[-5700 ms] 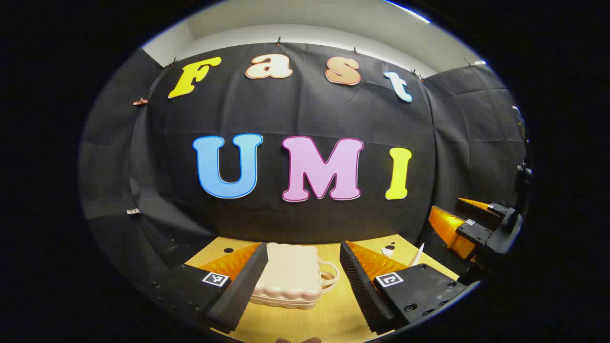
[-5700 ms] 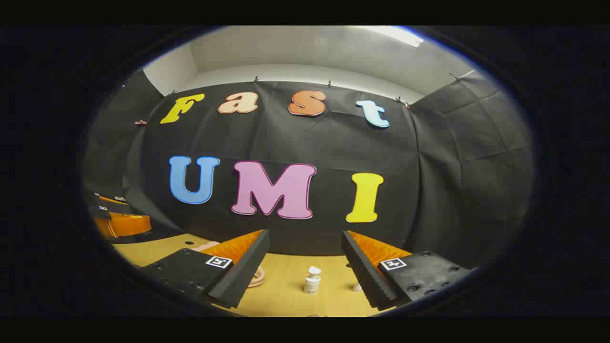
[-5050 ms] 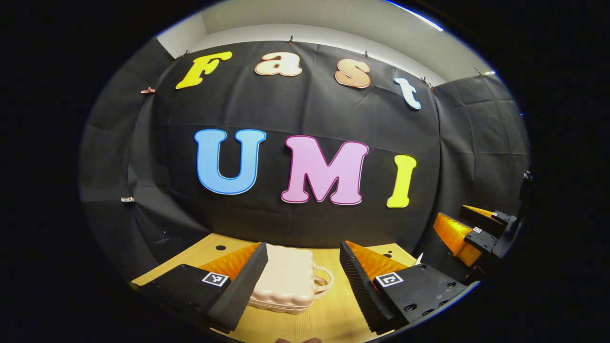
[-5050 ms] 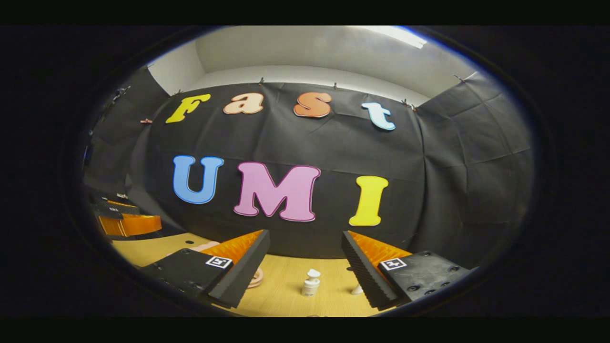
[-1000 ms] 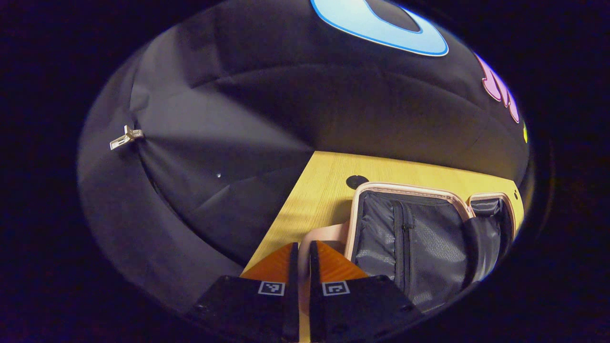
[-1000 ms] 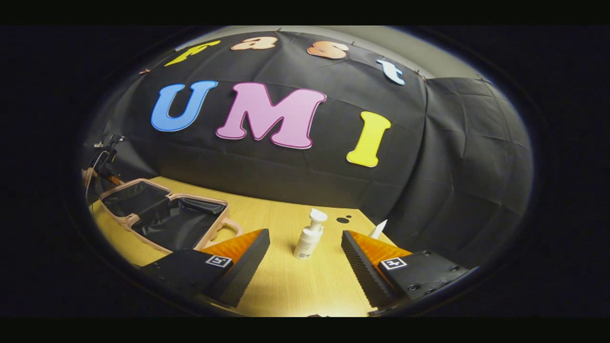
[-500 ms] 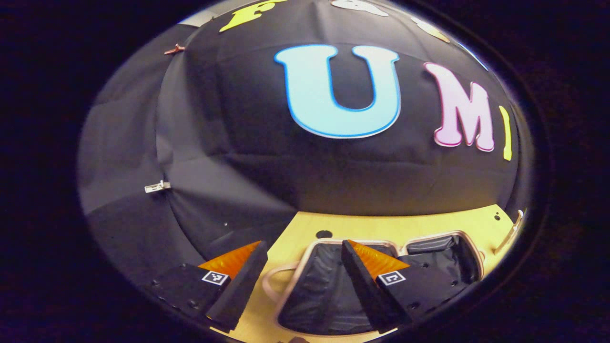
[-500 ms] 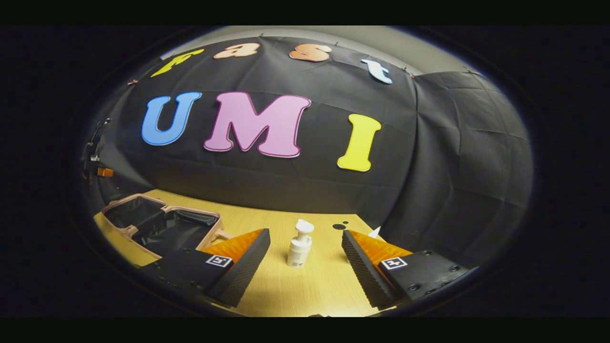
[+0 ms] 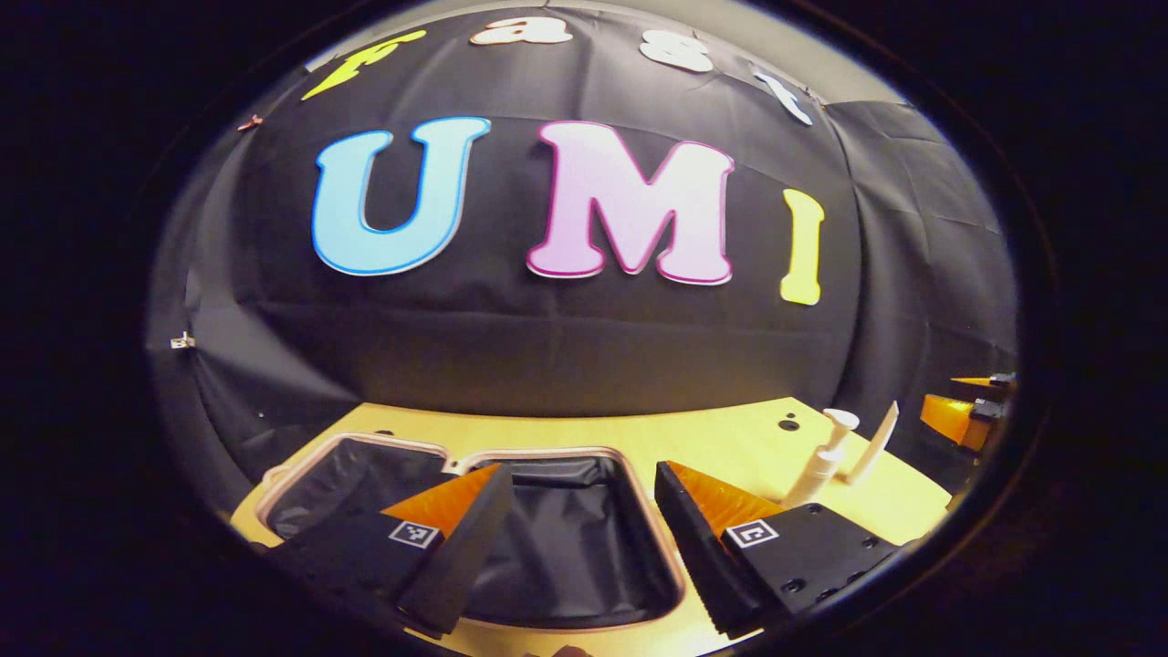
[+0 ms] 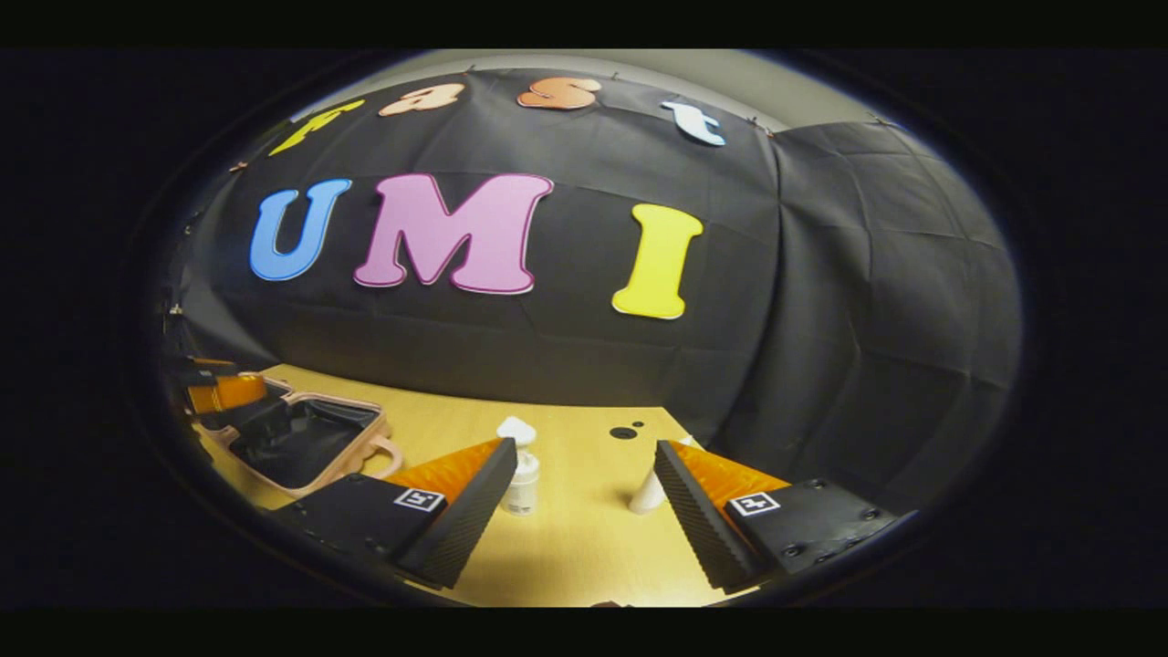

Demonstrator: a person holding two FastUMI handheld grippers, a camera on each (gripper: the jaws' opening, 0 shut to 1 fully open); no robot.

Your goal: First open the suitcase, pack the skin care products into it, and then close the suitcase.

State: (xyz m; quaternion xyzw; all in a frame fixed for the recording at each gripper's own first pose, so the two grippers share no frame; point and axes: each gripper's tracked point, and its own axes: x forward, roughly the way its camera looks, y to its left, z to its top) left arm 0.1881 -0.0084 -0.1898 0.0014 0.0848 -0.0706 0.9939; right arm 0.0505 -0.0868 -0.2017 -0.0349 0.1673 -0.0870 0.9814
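Two dark-lined halves of the open suitcase (image 9: 566, 547) lie flat at the bench's (image 9: 721, 443) left end, under the left gripper (image 9: 579, 529), whose jaws gape empty. The right gripper view shows the right gripper (image 10: 584, 506) released, holding nothing, with the pump bottle (image 10: 520, 474) beside its left finger and the tube (image 10: 650, 493) against its right finger.

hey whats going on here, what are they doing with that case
A person is working two handheld grippers at a wooden table. The pink suitcase lies open flat, its dark lined halves showing and nothing packed that can be seen. The left gripper hangs open over the suitcase. The right gripper is open too, low over the table, facing the pump bottle and the white tube, which both stand on the table outside the suitcase.
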